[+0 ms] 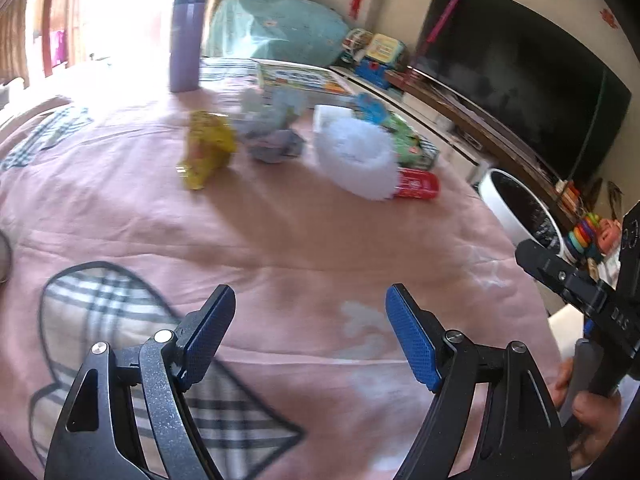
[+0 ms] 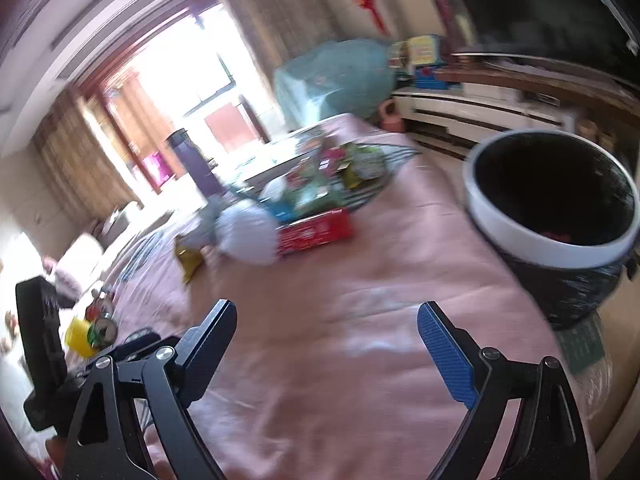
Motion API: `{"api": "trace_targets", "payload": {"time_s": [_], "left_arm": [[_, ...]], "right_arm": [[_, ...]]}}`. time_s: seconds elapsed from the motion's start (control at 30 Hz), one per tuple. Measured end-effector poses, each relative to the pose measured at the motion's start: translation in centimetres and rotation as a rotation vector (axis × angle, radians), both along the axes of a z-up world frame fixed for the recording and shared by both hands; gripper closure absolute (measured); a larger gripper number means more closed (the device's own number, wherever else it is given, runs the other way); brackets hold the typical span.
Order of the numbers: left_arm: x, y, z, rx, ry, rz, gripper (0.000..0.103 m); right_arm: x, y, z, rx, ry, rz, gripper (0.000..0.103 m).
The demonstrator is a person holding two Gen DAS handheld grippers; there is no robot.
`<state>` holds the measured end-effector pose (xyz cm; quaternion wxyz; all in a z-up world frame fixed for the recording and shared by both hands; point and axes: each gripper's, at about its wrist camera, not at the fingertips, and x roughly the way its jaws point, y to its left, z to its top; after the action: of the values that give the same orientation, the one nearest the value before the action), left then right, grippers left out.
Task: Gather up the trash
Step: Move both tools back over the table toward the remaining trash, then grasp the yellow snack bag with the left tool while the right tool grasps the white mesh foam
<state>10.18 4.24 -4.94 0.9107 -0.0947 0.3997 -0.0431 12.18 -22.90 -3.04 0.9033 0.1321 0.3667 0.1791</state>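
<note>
Left gripper (image 1: 310, 336): your jaws stand apart with nothing between them, low centre of the left wrist view, over bare pink cover (image 1: 280, 232).
Right gripper (image 2: 327, 354): likewise spread and empty, low centre of the right wrist view.
Trash: yellow wrapper (image 1: 206, 148), grey crumpled paper (image 1: 272, 142) and white fluffy wad (image 1: 356, 158) lie in a row across the upper middle of the left view — well apart from both grippers.
Bin (image 2: 556, 248): white rim, dark liner, right edge of the right view, beside the bed.
Risk, mis-pick: the wad touches a red box (image 1: 416, 185); closing there may drag the box along.
Risk, slip: crumpled paper looks light and springy — a shallow pinch could squeeze it out.
Risk, snag: pads set too low would likely catch the cover.
Risk, blur: both views smear, so aim may be off.
</note>
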Motion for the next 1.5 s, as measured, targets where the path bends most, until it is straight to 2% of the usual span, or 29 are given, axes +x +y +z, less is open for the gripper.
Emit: {"api": "trace_targets", "payload": {"time_s": [0.1,0.27,0.53,0.77,0.9,1.0,1.1,1.23,1.27,1.3,1.33,1.37,1.4,1.43,1.5], "left_arm": [[0.2,1.6,-0.2,-0.003,0.002,0.033,0.023],[0.1,3.7,-0.6,-0.020,0.007,0.070,0.023],[0.9,4.7,-0.9,0.006,0.016,0.087,0.023],[4.0,5.8,-0.1,0.054,-0.002,0.084,0.023],[6.7,6.7,0.0,0.037,0.011,0.070,0.023],[8.5,6.8,-0.1,0.064,0.014,0.073,0.023],[10.1,7.3,-0.2,0.074,0.014,0.084,0.023],[11.6,7.8,-0.5,0.091,0.009,0.113,0.024],[12.0,7.9,-0.6,0.088,0.009,0.114,0.026],[12.3,8.0,-0.7,0.085,0.008,0.113,0.037],[12.6,8.0,-0.9,0.084,0.015,0.106,0.054],[12.9,7.9,-1.2,0.081,0.029,0.092,0.064],[13.1,7.8,-1.4,0.074,0.044,0.076,0.086],[13.1,7.7,-1.6,0.065,0.052,0.065,0.094],[12.6,7.6,-1.7,0.058,0.048,0.056,0.094]], "right_arm": [[0.5,1.8,-0.3,-0.017,0.022,0.044,0.010],[0.8,4.0,-0.8,-0.035,0.020,0.052,0.010],[2.0,5.7,-0.9,-0.034,0.013,0.075,0.010],[4.3,7.7,0.5,-0.052,-0.032,0.093,0.010],[5.8,8.9,0.5,-0.077,-0.035,0.107,0.011],[6.8,9.2,0.5,-0.076,-0.043,0.109,0.012],[7.6,9.5,0.2,-0.086,-0.038,0.109,0.016],[8.7,9.7,-0.7,-0.088,-0.010,0.117,0.033],[8.9,9.8,-1.0,-0.087,-0.003,0.121,0.041],[9.0,9.8,-1.2,-0.084,0.003,0.124,0.046],[9.0,9.7,-1.4,-0.079,0.012,0.126,0.062],[9.0,9.7,-1.5,-0.072,0.017,0.129,0.073],[8.8,9.6,-1.5,-0.067,0.016,0.130,0.075],[8.6,9.6,-1.3,-0.066,0.006,0.131,0.078],[8.0,9.6,-1.0,-0.060,-0.004,0.139,0.084]]}}
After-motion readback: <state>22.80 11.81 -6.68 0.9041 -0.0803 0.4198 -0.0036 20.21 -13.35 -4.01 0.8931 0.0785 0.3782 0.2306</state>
